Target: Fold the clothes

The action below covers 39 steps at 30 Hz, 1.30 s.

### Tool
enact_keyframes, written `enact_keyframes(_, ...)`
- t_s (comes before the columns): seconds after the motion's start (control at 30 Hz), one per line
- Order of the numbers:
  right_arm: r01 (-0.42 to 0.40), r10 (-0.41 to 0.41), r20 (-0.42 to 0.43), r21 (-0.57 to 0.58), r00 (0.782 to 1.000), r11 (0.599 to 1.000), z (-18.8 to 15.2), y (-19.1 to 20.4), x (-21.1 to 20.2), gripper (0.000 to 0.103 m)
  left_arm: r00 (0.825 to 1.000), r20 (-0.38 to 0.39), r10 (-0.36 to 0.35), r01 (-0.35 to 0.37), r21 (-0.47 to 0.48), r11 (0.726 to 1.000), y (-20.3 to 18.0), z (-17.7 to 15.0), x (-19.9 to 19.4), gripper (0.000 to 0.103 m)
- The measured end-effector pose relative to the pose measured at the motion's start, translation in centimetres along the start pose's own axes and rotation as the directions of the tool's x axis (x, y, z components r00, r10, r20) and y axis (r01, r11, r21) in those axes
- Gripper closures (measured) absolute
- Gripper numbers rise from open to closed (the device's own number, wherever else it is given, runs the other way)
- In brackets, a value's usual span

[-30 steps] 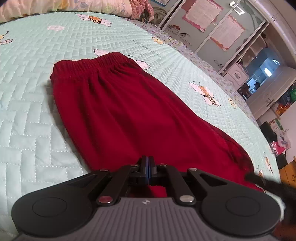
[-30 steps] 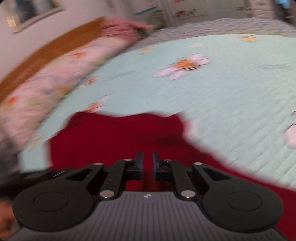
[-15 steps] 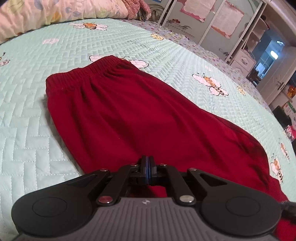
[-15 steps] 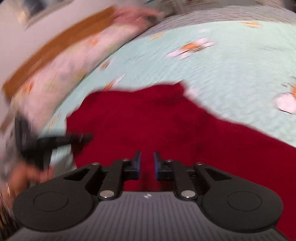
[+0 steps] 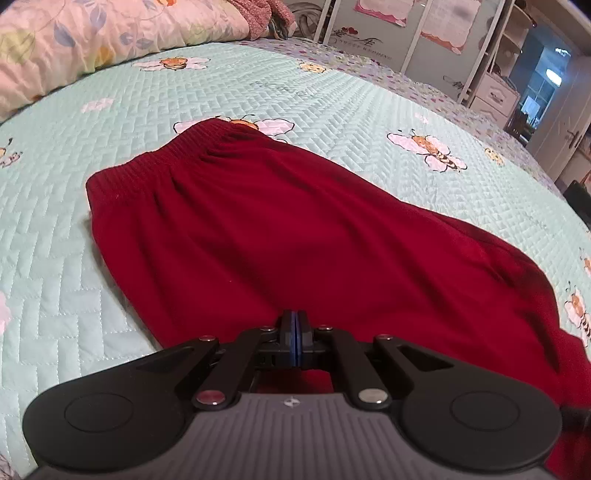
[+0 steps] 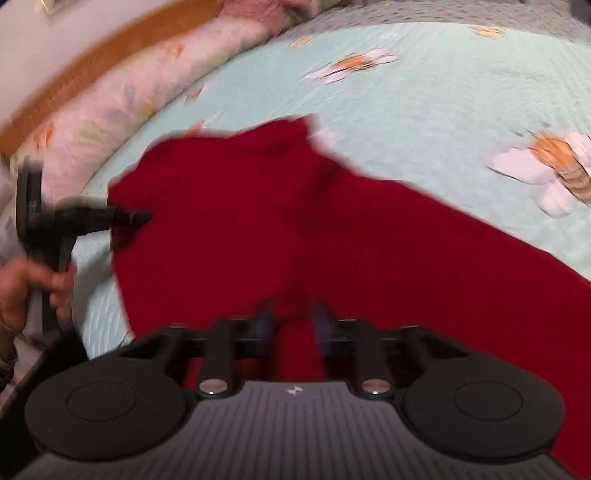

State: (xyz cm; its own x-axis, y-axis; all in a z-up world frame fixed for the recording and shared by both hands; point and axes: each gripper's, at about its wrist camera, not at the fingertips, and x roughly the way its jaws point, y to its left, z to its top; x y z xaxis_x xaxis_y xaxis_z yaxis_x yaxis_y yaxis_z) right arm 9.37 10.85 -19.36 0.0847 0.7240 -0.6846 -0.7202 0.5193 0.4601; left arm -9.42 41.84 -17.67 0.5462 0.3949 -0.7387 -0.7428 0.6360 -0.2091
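Note:
A pair of dark red trousers (image 5: 280, 229) lies flat on the quilted bed, its elastic waistband (image 5: 155, 166) at the far end. My left gripper (image 5: 293, 325) is shut at the garment's near edge, blue pads pressed together. In the blurred right wrist view the same gripper (image 6: 142, 217) nips the left edge of the red trousers (image 6: 258, 221), where the cloth bunches, and a hand (image 6: 22, 284) holds its grip. My right gripper (image 6: 291, 314) is open low over the trousers, with red cloth showing in the gap between its fingers.
The mint quilt (image 5: 55, 258) with bee prints covers the bed on all sides of the trousers. A floral pillow roll (image 5: 74, 40) lies along the headboard side. Wardrobe doors (image 5: 424, 33) and a drawer unit (image 5: 495, 92) stand beyond the far edge.
The right gripper's fingers have spread wider while it swung over the trousers, bringing the left gripper and hand into its view. The left gripper stayed shut and dropped lower toward the bed.

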Motion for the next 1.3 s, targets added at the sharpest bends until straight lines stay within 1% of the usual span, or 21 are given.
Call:
enact_keyframes(0.07, 0.036, -0.049, 0.079, 0.16, 0.996, 0.986, -0.1, -2.8, -2.1, 0.101, 1.0, -0.001, 0.013, -0.013, 0.011, 1.0, -0.3, 0.1, 0.0, 0.1)
enact_keyframes(0.13, 0.066, -0.079, 0.115, 0.119, 0.99, 0.991, -0.4, -1.2, -3.5, 0.089, 1.0, 0.001, 0.028, -0.028, 0.027, 0.999, -0.6, 0.0, 0.1, 0.101)
enact_keyframes(0.2, 0.004, -0.011, 0.107, 0.065, 0.994, 0.998, -1.6, 1.2, -4.0, 0.05, 0.999, 0.004, 0.044, -0.044, 0.042, 0.998, -0.9, 0.0, 0.1, 0.101)
enact_keyframes(0.27, -0.042, 0.041, 0.077, 0.009, 0.996, 0.999, -2.7, 2.9, -3.8, 0.043, 0.998, 0.006, 0.057, -0.058, 0.052, 0.997, -1.2, -0.1, 0.1, 0.101)
enact_keyframes(0.33, 0.012, -0.012, 0.053, -0.01, 0.999, 1.0, -3.3, 1.8, -3.5, 0.045, 0.998, 0.006, 0.067, -0.067, 0.055, 0.996, -1.4, -0.1, 0.1, 0.101)
enact_keyframes(0.4, -0.01, -0.002, 0.086, 0.131, 0.996, 0.991, -3.7, -1.0, -4.2, 0.077, 0.997, 0.002, 0.075, -0.074, 0.06, 0.995, -1.5, -0.1, 0.0, 0.101)
enact_keyframes(0.43, -0.016, -0.004, 0.107, 0.187, 0.994, 0.982, -3.8, -1.6, -5.2, 0.077, 0.997, -0.001, 0.078, -0.078, 0.062, 0.995, -1.6, 0.0, 0.0, 0.101)
enact_keyframes(0.53, -0.017, -0.016, 0.177, 0.179, 0.984, 0.984, -4.0, -1.6, -7.6, 0.072, 0.996, -0.007, 0.09, -0.09, 0.06, 0.994, -1.7, 0.0, 0.0, 0.101)
enact_keyframes(0.63, -0.087, 0.032, 0.227, 0.238, 0.973, 0.967, -4.4, -2.7, -9.1, 0.07, 0.995, -0.008, 0.096, -0.096, 0.036, 0.995, -1.8, 0.0, -0.4, 0.101)
enact_keyframes(0.73, -0.088, -0.004, 0.277, 0.318, 0.961, 0.944, -4.9, -4.7, -10.5, 0.07, 0.996, 0.008, 0.089, -0.089, -0.002, 0.996, -1.9, -0.2, -1.4, 0.096)
enact_keyframes(0.8, -0.093, -0.029, 0.305, 0.378, 0.952, 0.921, -5.6, -6.3, -11.1, 0.069, 0.996, 0.042, 0.074, -0.074, 0.01, 0.997, -3.0, -0.6, -3.0, 0.094)
enact_keyframes(0.83, -0.093, -0.049, 0.316, 0.419, 0.948, 0.903, -6.1, -7.4, -11.4, 0.069, 0.997, 0.058, 0.057, -0.059, 0.017, 0.998, -3.7, -0.8, -3.8, 0.094)
enact_keyframes(0.87, -0.089, -0.073, 0.323, 0.462, 0.944, 0.883, -6.6, -8.4, -11.7, 0.068, 0.997, 0.072, 0.014, -0.016, 0.027, 1.0, -4.8, -1.1, -4.5, 0.093)
enact_keyframes(0.93, -0.058, -0.13, 0.323, 0.514, 0.937, 0.856, -7.9, -9.7, -12.5, 0.065, 0.991, 0.038, -0.13, 0.127, 0.067, 0.99, -7.8, -1.9, -5.1, 0.08)
enact_keyframes(0.97, -0.044, -0.144, 0.324, 0.508, 0.935, 0.86, -8.0, -9.6, -12.6, 0.065, 0.978, 0.005, -0.208, 0.206, 0.087, 0.975, -9.4, -2.3, -5.2, 0.068)
enact_keyframes(1.0, -0.03, -0.155, 0.325, 0.498, 0.933, 0.867, -8.0, -9.4, -12.8, 0.065, 0.961, -0.036, -0.275, 0.277, 0.099, 0.956, -11.0, -2.8, -5.1, 0.063)
enact_keyframes(1.03, -0.015, -0.166, 0.326, 0.488, 0.931, 0.873, -8.0, -9.2, -12.9, 0.065, 0.943, -0.095, -0.318, 0.326, 0.09, 0.941, -12.3, -3.5, -4.5, 0.06)
enact_keyframes(1.1, 0.009, -0.157, 0.325, 0.412, 0.933, 0.911, -7.0, -7.9, -12.5, 0.064, 0.901, -0.201, -0.384, 0.404, 0.071, 0.912, -14.7, -5.0, -3.2, 0.06)
enact_keyframes(1.17, 0.03, -0.134, 0.316, 0.313, 0.939, 0.949, -5.6, -6.4, -11.4, 0.064, 0.915, -0.219, -0.339, 0.365, 0.092, 0.926, -15.7, -6.2, -2.3, 0.06)
enact_keyframes(1.23, 0.048, -0.112, 0.303, 0.211, 0.946, 0.976, -4.2, -4.9, -10.4, 0.064, 0.918, -0.207, -0.338, 0.363, 0.093, 0.927, -15.3, -6.6, -2.0, 0.06)
enact_keyframes(1.3, 0.024, -0.07, 0.245, 0.185, 0.967, 0.982, -3.2, -5.8, -8.2, 0.064, 0.918, -0.203, -0.341, 0.365, 0.092, 0.926, -14.9, -6.5, -1.9, 0.065)
